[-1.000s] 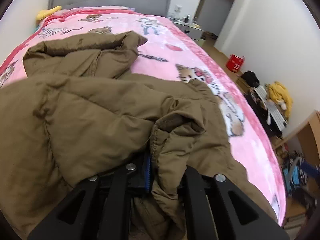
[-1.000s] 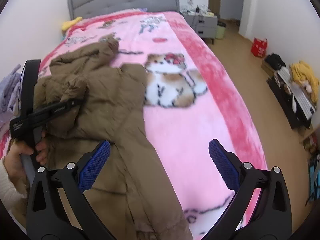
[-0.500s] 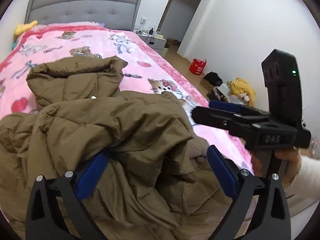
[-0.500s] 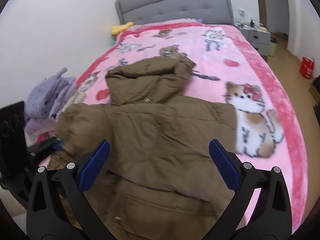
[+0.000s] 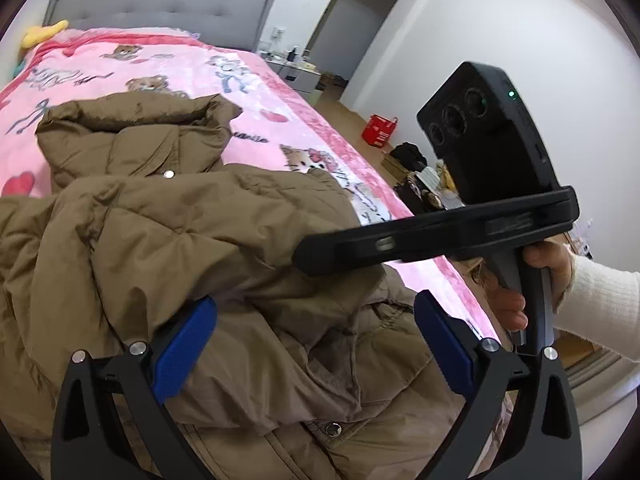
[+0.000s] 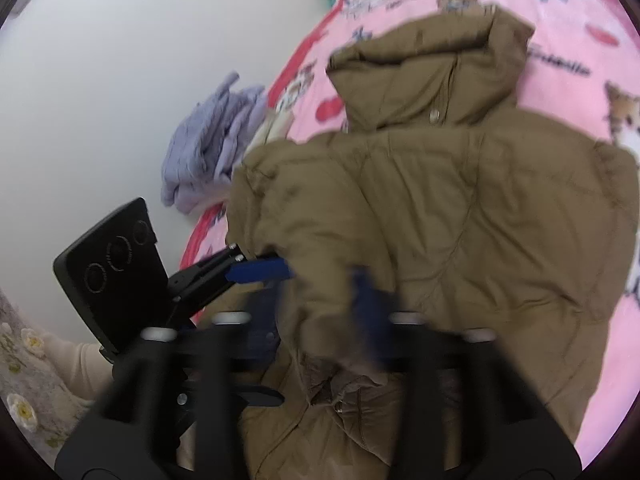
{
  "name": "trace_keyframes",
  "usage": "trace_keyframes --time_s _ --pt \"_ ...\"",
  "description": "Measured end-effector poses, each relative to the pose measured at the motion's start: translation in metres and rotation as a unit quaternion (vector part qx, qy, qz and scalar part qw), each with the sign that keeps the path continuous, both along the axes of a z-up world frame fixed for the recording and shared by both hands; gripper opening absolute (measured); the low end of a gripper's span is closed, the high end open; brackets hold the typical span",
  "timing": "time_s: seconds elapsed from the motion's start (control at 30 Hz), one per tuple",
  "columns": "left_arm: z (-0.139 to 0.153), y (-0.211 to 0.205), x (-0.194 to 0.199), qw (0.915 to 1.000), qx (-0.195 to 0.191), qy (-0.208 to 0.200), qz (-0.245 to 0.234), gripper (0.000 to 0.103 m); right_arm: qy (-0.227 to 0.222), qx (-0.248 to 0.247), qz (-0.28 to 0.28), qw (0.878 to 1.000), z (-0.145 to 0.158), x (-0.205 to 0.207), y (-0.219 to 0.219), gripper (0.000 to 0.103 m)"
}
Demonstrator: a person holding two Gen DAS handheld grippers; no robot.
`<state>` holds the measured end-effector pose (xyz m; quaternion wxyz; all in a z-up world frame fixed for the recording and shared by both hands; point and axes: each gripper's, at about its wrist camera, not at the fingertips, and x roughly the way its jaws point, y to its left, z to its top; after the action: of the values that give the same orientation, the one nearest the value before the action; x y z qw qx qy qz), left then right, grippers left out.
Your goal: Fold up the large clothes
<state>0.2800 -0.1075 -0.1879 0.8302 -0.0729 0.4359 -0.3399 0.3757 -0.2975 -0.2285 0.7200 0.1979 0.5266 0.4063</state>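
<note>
Brown jacket (image 5: 192,240); pink cartoon-animal blanket (image 5: 256,92); grey headboard (image 5: 168,4); lavender clothes (image 6: 212,136).

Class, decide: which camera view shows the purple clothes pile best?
The right wrist view: the purple clothes pile lies in plain sight at the bed's edge by the wall, left of the brown coat. The left wrist view does not show it.

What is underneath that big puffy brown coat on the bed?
The puffy brown coat lies on a pink cartoon-print blanket, visible all around it. Whatever is directly beneath the coat is covered.

Spread wide, left gripper (image 5: 316,344) over brown coat (image 5: 168,232) on pink bed (image 5: 256,120); right gripper (image 5: 298,254) reaching across.
</note>
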Motion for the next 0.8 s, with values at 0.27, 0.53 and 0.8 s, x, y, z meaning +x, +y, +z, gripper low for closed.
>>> trace_keyframes --time_s 0.27,0.53,0.8 --pt "0.025 0.049 -0.012 0.9981 0.049 -0.032 0.021 0.097 -0.023 -0.081 -0.074 0.994 0.023 0.042 -0.041 0.006" --pt "-0.019 0.166 0.037 0.9794 0.068 0.040 0.186 0.098 0.028 -0.197 -0.069 0.978 -0.016 0.105 -0.035 0.006" --pt "-0.086 0.193 0.055 0.9670 0.074 0.103 0.221 0.098 0.048 -0.161 -0.133 0.977 -0.047 0.084 -0.054 0.042"
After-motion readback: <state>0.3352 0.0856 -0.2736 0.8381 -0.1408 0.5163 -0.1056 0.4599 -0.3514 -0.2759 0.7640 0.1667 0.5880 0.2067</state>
